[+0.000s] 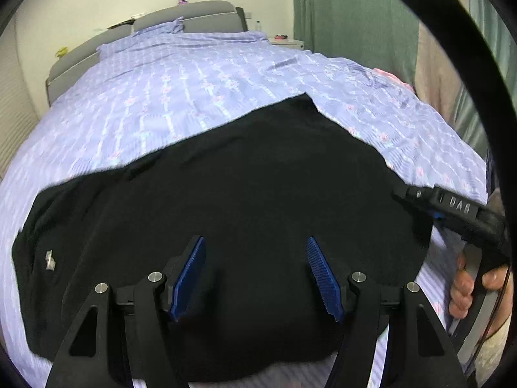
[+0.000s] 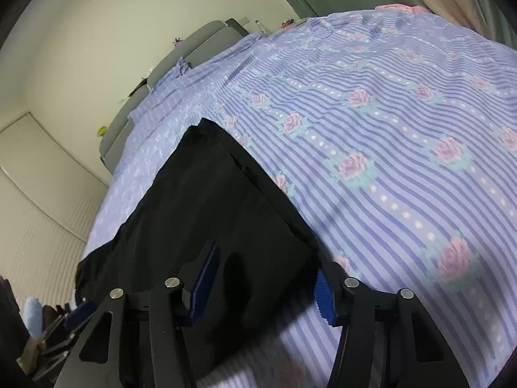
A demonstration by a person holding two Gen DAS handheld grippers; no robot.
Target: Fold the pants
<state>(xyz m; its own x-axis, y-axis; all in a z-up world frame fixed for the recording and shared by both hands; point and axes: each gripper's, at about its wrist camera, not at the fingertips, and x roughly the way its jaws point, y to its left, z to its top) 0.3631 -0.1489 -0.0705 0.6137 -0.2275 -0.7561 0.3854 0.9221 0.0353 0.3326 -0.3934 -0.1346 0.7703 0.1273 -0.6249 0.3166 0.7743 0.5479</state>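
Black pants (image 1: pixel 226 194) lie spread flat on a bed with a purple striped, rose-patterned cover (image 1: pixel 168 90). A small white tag (image 1: pixel 50 260) shows at their left end. My left gripper (image 1: pixel 257 274) is open with blue pads, just above the near middle of the pants, holding nothing. My right gripper (image 2: pixel 266 286) is open over the pants' near right corner (image 2: pixel 226 213), its right pad at the fabric edge. In the left wrist view the right gripper (image 1: pixel 452 207) and the hand holding it sit at the pants' right edge.
A grey headboard (image 1: pixel 181 19) and a pillow stand at the far end of the bed. A green curtain (image 1: pixel 349 13) hangs at the right, with a small nightstand (image 1: pixel 287 43) beside it. A pale wall lies to the left. Dark items (image 2: pixel 35 329) sit low left of the bed.
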